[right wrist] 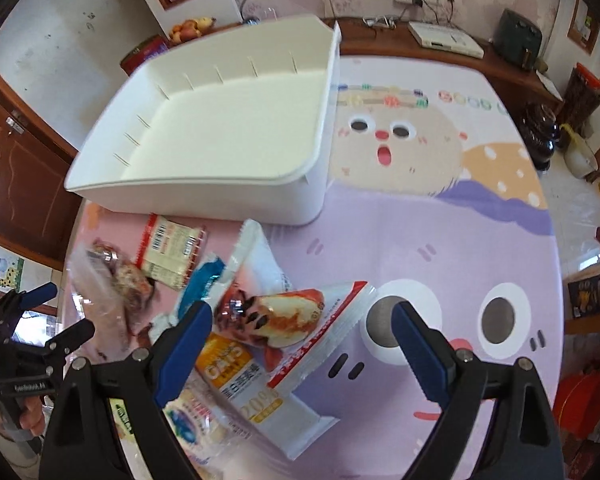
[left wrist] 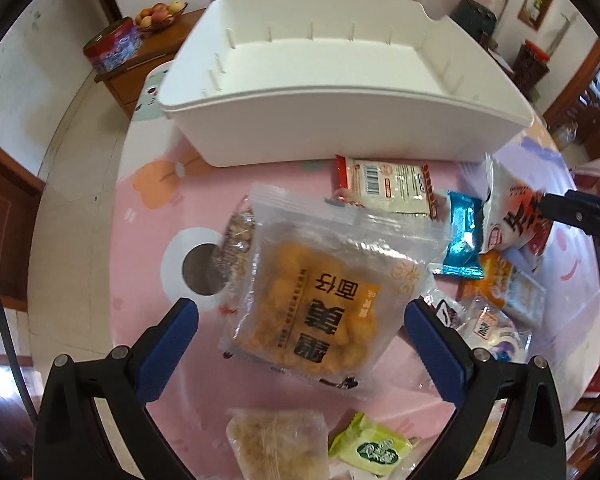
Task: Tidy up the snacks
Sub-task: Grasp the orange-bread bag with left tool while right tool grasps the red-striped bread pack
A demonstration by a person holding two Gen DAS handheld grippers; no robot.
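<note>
The desk (right wrist: 440, 240) wears a pink and lilac cartoon cloth. At its far side stands a white bin (left wrist: 340, 120), bare inside, with thin ribs along its inner walls. In front of it lies a loose heap of snacks. The largest is a clear packet of orange puffs (left wrist: 324, 308) printed with dark Chinese characters, lying between the fingers of the left claw (left wrist: 301, 316), which is spread wide and grips nothing. The right claw (right wrist: 302, 320) is equally wide, over a white and red pouch (right wrist: 296, 320). Only the right wrist view shows an orange packet reading "OATS" (right wrist: 226, 362) and "20%"; only the left shows a green sachet (left wrist: 370, 446). A barcoded red-edged packet (left wrist: 384, 188) lies near the bin, a blue wrapper (left wrist: 462, 236) beside it.
</note>
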